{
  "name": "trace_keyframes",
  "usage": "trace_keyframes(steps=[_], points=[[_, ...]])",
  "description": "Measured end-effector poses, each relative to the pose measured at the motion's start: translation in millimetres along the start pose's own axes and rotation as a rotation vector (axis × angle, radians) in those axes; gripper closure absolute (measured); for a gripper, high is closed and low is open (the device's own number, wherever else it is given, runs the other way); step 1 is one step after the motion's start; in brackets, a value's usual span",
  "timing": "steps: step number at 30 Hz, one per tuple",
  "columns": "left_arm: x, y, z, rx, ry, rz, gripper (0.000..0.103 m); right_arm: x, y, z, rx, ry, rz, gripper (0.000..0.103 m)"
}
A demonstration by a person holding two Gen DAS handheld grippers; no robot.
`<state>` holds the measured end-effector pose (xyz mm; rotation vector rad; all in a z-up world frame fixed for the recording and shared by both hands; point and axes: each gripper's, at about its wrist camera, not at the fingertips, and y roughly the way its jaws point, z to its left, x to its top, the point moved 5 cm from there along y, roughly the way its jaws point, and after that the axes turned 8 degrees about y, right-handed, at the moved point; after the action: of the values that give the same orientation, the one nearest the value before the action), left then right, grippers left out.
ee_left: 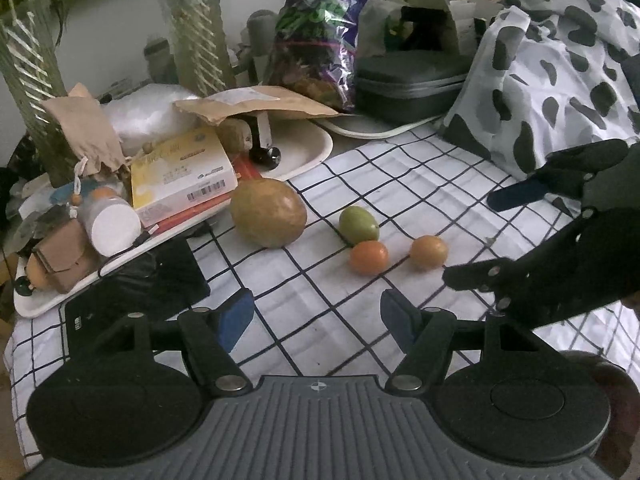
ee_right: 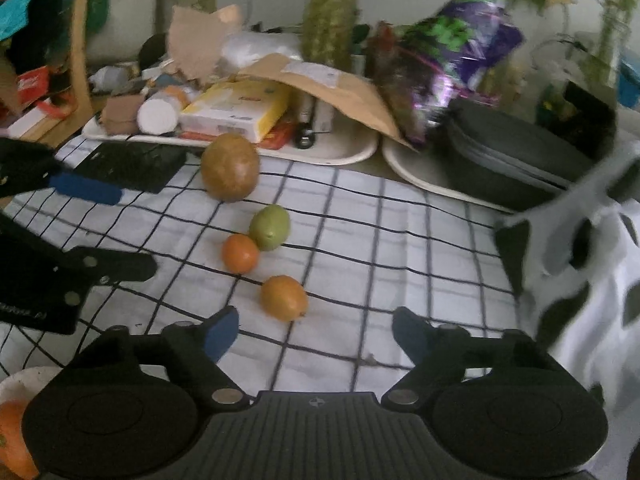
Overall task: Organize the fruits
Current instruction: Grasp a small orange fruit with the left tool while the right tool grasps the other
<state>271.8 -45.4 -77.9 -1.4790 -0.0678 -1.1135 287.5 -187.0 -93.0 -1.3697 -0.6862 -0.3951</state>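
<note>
On the checked cloth (ee_left: 360, 184) lie a large brown round fruit (ee_left: 268, 213), a green fruit (ee_left: 358, 224), an orange fruit (ee_left: 369, 257) touching it, and a second orange fruit (ee_left: 428, 252) apart to the right. The same fruits show in the right wrist view: brown (ee_right: 229, 167), green (ee_right: 270, 227), orange (ee_right: 240, 253), nearer orange (ee_right: 284, 298). My left gripper (ee_left: 316, 318) is open and empty, short of the fruits. My right gripper (ee_right: 314, 334) is open and empty, just behind the nearer orange. An orange fruit (ee_right: 14, 436) sits in a white dish at lower left.
A white tray (ee_left: 308, 156) of boxes, a jar and bags lies behind the fruits. A black pad (ee_left: 168, 280) lies at left. A dark case (ee_left: 412, 80) on another tray and a spotted cloth (ee_left: 560, 80) stand at right. Plants line the back.
</note>
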Motion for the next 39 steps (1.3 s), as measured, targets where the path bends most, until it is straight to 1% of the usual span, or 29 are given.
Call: trace_keyframes(steps=[1, 3, 4, 7, 9, 10, 11, 13, 16, 21, 24, 27, 28, 29, 30, 33, 34, 37, 39], points=[[0.5, 2.1, 1.2, -0.002, -0.001, 0.001, 0.035, 0.5, 2.5, 2.5, 0.008, -0.016, 0.003, 0.027], [1.3, 5.5, 3.0, -0.006, 0.000, 0.003, 0.035, 1.9, 8.0, 8.3, 0.023, -0.052, 0.009, 0.037], [1.4, 7.8, 4.2, -0.008, 0.001, 0.005, 0.035, 2.4, 10.8, 10.7, 0.028, -0.067, 0.013, 0.039], [1.1, 13.3, 7.3, -0.014, -0.004, 0.010, 0.035, 3.7, 20.1, 14.6, 0.040, -0.098, 0.023, 0.050], [1.2, 16.5, 8.6, -0.026, -0.010, 0.007, 0.035, 4.8, 24.8, 15.2, 0.046, -0.114, 0.028, 0.062], [1.3, 18.4, 8.9, -0.035, -0.013, 0.003, 0.035, 5.5, 25.7, 15.7, 0.056, -0.121, 0.026, 0.066], [1.5, 20.3, 8.8, -0.045, -0.015, 0.003, 0.035, 5.9, 25.8, 16.3, 0.070, -0.129, 0.023, 0.073], [2.0, 23.0, 7.5, -0.070, -0.013, -0.007, 0.035, 6.9, 26.6, 16.1, 0.085, -0.138, 0.024, 0.073], [4.6, 29.3, 2.7, -0.104, -0.007, -0.016, 0.035, 8.2, 25.2, 11.3, 0.108, -0.111, 0.032, 0.074], [12.3, 38.8, -5.6, -0.168, -0.012, -0.049, 0.035, 10.7, 16.7, 3.4, 0.110, -0.095, 0.017, 0.074], [16.4, 45.6, -7.2, -0.182, -0.020, -0.057, 0.037, 10.8, 13.9, -5.1, 0.104, -0.075, 0.015, 0.074], [19.0, 51.5, -8.5, -0.212, -0.034, -0.061, 0.049, 10.4, 12.1, -13.6, 0.090, -0.061, 0.013, 0.074], [19.4, 54.5, -9.1, -0.220, -0.036, -0.055, 0.051, 10.3, 11.8, -16.4, 0.086, -0.056, 0.013, 0.074], [19.6, 56.9, -9.9, -0.225, -0.037, -0.053, 0.054, 10.3, 11.0, -19.3, 0.084, -0.048, 0.012, 0.074], [19.3, 58.9, -10.9, -0.228, -0.035, -0.050, 0.059, 10.1, 10.4, -21.4, 0.083, -0.043, 0.010, 0.074], [19.2, 63.5, -13.7, -0.229, -0.024, -0.046, 0.068, 9.8, 7.9, -26.8, 0.077, -0.035, 0.005, 0.074], [19.5, 63.5, -14.1, -0.228, -0.021, -0.047, 0.075, 9.4, 7.6, -27.9, 0.075, -0.033, 0.005, 0.074], [20.4, 61.4, -13.2, -0.222, -0.031, -0.041, 0.076, 9.4, 6.3, -29.6, 0.071, -0.033, 0.002, 0.074], [21.3, 57.4, -12.8, -0.236, -0.045, -0.047, 0.076, 9.9, 4.7, -30.1, 0.069, -0.029, -0.001, 0.074]])
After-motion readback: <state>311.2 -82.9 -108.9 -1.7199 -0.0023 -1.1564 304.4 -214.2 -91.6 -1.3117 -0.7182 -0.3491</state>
